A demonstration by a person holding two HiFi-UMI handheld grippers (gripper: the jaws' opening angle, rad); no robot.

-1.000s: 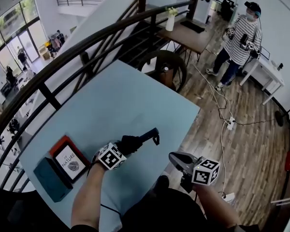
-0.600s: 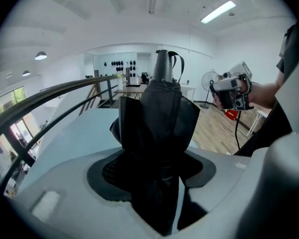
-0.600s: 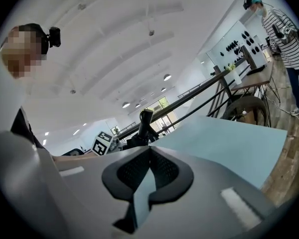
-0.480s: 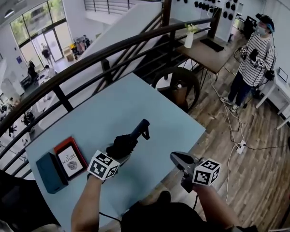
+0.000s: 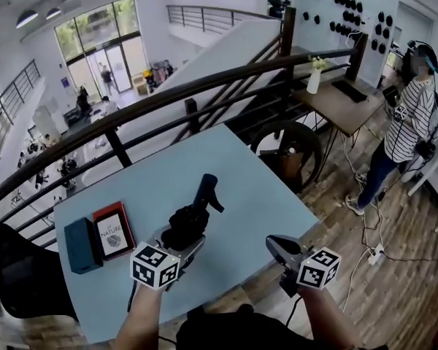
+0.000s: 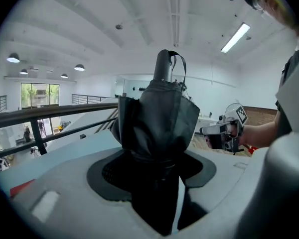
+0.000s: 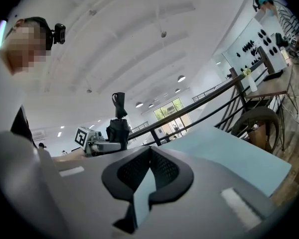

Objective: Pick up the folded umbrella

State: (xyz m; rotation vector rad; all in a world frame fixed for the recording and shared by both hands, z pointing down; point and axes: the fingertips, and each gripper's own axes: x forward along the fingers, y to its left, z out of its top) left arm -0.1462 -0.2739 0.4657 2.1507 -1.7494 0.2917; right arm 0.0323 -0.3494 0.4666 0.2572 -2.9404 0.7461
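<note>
The folded black umbrella (image 5: 192,221) is off the light blue table (image 5: 248,184), clamped in my left gripper (image 5: 181,238). Its handle end (image 5: 206,187) points up and away from me. In the left gripper view the umbrella (image 6: 159,116) fills the space between the jaws, with the strap loop at its top. My right gripper (image 5: 277,245) hovers to the right, beside the table's near corner, with its jaws together and nothing in them. In the right gripper view, the left gripper (image 7: 97,144) and the umbrella (image 7: 118,126) stand off to the left of the right gripper's (image 7: 148,156) pads.
A teal box (image 5: 82,245) and a red-framed book (image 5: 114,230) lie at the table's left end. A dark railing (image 5: 204,86) runs behind the table, over a drop to a lower floor. A person in a striped shirt (image 5: 409,122) stands at far right, beyond a round chair (image 5: 288,144).
My left gripper has risen from the table with the umbrella, which now tilts more upright. The right gripper has shifted a little and stayed empty.
</note>
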